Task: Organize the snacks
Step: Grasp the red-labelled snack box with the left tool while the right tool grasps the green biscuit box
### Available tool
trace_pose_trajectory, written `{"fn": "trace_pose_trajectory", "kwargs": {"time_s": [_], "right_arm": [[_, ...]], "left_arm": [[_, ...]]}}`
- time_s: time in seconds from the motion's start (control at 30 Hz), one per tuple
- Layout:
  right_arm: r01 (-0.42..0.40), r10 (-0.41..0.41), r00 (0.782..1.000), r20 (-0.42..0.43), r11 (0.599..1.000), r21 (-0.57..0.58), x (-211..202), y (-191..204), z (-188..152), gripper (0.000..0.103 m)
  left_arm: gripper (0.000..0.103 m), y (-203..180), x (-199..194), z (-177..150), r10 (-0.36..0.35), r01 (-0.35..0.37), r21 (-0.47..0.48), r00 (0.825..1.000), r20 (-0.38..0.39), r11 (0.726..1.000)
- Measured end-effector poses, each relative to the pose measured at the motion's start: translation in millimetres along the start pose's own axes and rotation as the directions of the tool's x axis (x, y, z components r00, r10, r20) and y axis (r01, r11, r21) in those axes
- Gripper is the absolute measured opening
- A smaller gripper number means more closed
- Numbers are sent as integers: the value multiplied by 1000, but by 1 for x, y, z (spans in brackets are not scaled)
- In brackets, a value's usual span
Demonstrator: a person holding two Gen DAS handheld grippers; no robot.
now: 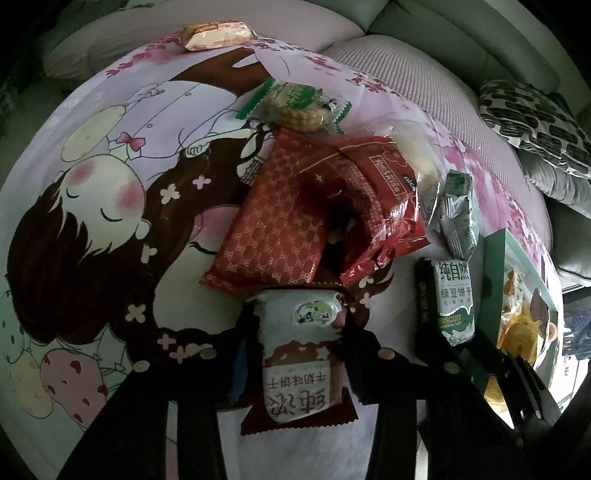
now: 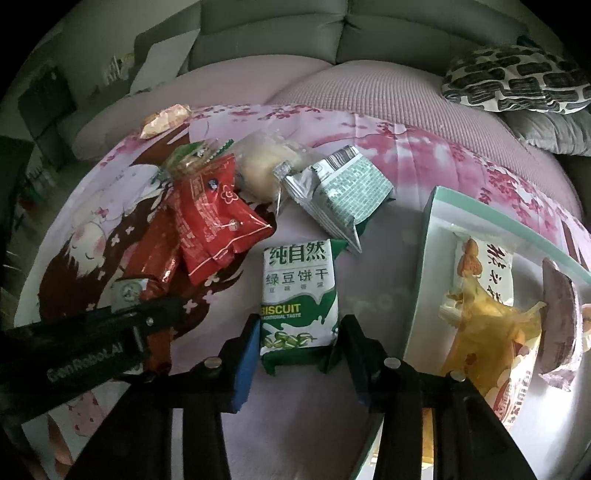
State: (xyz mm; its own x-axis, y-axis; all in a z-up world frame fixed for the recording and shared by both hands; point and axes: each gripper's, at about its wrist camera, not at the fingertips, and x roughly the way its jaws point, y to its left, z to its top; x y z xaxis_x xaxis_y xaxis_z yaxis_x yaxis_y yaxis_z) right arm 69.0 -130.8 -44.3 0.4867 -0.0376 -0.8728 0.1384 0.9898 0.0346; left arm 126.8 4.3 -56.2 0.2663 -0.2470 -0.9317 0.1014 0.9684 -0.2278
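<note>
My left gripper (image 1: 299,332) is shut on a white and brown milk biscuit packet (image 1: 301,354), its fingers pressing both long sides. A pile of snacks lies just beyond it: two red packets (image 1: 273,221), a green-edged cracker pack (image 1: 295,103) and a silver-green packet (image 1: 458,210). My right gripper (image 2: 299,339) is shut on a green and white green-bean biscuit packet (image 2: 299,295) that lies flat on the cloth. To its right stands a white box with a green rim (image 2: 424,258), holding a yellow packet (image 2: 480,317) and a purple one (image 2: 561,317).
Everything lies on a pink cartoon-printed cloth (image 1: 110,166) spread over a sofa seat. A peach packet (image 1: 218,35) sits alone at the cloth's far edge. A clear-wrapped bun (image 2: 266,166) lies behind the red packets. A black-and-white cushion (image 2: 517,79) rests at the back right.
</note>
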Motion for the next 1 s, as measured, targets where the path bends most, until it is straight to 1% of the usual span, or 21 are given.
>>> {"fn": "trace_pose_trajectory", "kwargs": {"time_s": [0.43, 0.6, 0.77, 0.87, 1.0], "right_arm": [[-3, 3, 1000, 11, 1000, 7, -2, 0, -1, 42], [-9, 8, 1000, 16, 1000, 20, -4, -1, -1, 42], [-13, 12, 999, 42, 999, 31, -13, -3, 2, 42], [-12, 10, 998, 57, 999, 40, -19, -4, 3, 42], [-20, 16, 996, 90, 999, 44, -30, -4, 6, 42]], "left_arm": [[44, 5, -5, 3, -47, 48, -45, 999, 10, 998], [44, 8, -10, 5, -51, 52, -60, 998, 23, 997], [42, 15, -23, 8, -58, 63, -81, 997, 60, 995], [42, 17, -33, 12, -62, 71, -91, 994, 94, 993], [42, 19, -52, 15, -73, 87, -88, 986, 153, 992]]}}
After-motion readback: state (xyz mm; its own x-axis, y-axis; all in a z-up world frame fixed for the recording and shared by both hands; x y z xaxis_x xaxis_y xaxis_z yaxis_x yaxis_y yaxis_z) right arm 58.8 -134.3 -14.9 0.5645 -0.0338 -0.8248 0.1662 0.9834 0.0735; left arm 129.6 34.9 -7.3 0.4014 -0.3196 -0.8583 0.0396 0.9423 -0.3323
